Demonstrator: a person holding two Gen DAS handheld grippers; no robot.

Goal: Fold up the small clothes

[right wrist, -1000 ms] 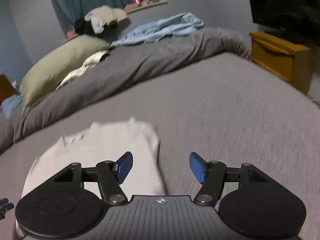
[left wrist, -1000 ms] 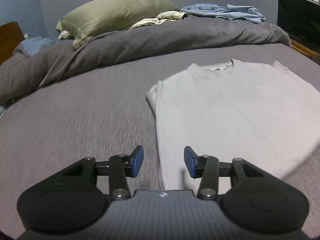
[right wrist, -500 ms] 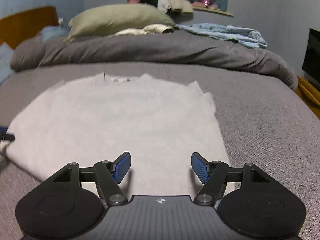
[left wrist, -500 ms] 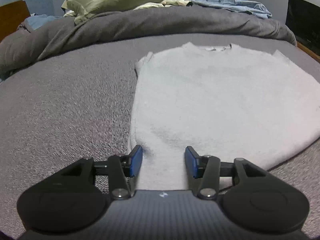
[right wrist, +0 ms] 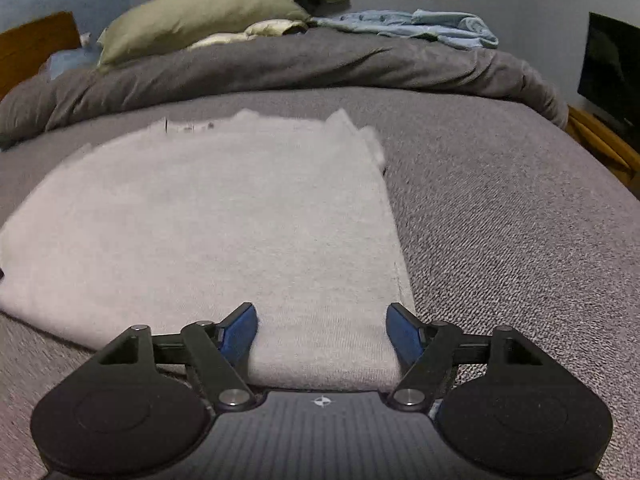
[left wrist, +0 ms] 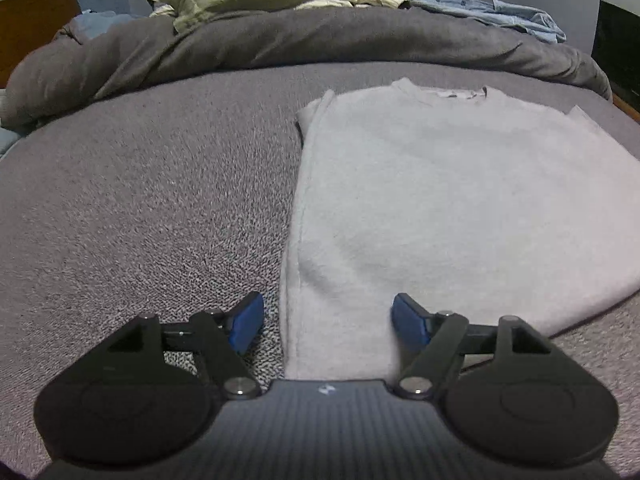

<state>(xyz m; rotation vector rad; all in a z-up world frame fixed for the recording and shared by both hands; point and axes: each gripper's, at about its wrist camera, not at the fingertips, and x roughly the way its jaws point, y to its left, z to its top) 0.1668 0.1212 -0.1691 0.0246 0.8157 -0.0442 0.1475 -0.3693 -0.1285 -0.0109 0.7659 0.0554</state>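
Note:
A pale grey-white sweater [left wrist: 460, 200] lies flat on the grey bed cover [left wrist: 140, 200], collar away from me and sleeves tucked in. My left gripper [left wrist: 327, 324] is open over the sweater's near left corner, its left finger over the bed cover and its right over the cloth. In the right wrist view the sweater [right wrist: 220, 216] fills the left and middle. My right gripper [right wrist: 322, 332] is open over its near right corner, both fingers above the cloth. Neither gripper holds anything.
A bunched dark grey duvet [left wrist: 320, 44] runs across the far side of the bed, with an olive pillow [right wrist: 200, 20] and a light blue garment [right wrist: 420, 30] on it. A dark screen [right wrist: 612, 76] and a wooden cabinet [right wrist: 600, 140] stand at the right.
Both grippers came down to the sweater's near hem, left to its left corner, right swinging in to its right corner. The left jaws opened wider. Nothing was grasped.

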